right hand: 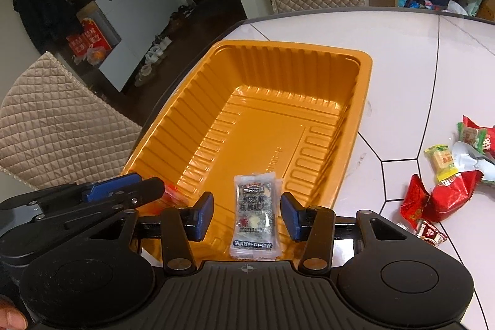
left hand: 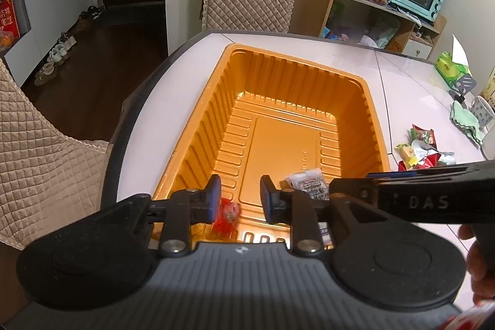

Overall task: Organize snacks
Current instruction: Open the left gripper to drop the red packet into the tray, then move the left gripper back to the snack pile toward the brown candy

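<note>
Now | step: you drop snacks into orange tray [right hand: 359, 76] | left gripper [left hand: 240, 200] apart above red candy [left hand: 227, 214] | right gripper [right hand: 247, 214] apart, grey packet [right hand: 254, 220] released | next: loose snack pile [right hand: 448, 175], 3 o'clock.

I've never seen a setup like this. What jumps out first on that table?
The big orange tray near the table's rounded edge dominates both views. In its near end lie a clear packet with dark print, between the open right tongs, and a small red sweet by the open left tongs. A bright heap of wrapped snacks waits on the white table to the right.
</note>
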`<state>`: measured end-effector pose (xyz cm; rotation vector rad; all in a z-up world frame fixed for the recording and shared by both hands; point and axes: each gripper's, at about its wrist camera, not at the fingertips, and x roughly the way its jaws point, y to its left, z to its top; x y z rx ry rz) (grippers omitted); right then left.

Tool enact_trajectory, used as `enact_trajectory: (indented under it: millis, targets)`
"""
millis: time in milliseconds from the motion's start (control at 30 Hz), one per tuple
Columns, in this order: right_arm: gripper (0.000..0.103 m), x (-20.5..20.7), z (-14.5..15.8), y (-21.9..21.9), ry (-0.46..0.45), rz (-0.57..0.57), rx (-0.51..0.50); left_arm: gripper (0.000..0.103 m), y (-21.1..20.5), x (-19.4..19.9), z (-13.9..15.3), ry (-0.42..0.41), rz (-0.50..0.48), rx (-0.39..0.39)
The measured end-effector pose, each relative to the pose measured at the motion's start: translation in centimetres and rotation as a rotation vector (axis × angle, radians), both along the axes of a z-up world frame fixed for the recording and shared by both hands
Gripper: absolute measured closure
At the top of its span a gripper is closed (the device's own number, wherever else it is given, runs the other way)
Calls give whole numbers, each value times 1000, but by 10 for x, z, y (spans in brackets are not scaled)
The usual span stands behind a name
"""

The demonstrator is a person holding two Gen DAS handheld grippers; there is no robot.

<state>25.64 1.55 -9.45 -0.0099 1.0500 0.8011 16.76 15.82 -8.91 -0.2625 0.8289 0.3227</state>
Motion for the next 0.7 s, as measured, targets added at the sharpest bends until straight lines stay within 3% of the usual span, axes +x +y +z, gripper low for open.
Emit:
enact_trajectory:
  millis: [67, 367, 700]
  targets:
    - [54, 0, 2, -3, 2, -5, 6, 70, 1, -1, -1, 7, 4, -2]
    - [52, -9, 12, -25, -2, -22, 49, 69, -6, -11, 7, 35, -14, -7]
    - [47, -24, 29, -77, -24, -78, 88, 69, -40, -23, 19, 37, -63, 0]
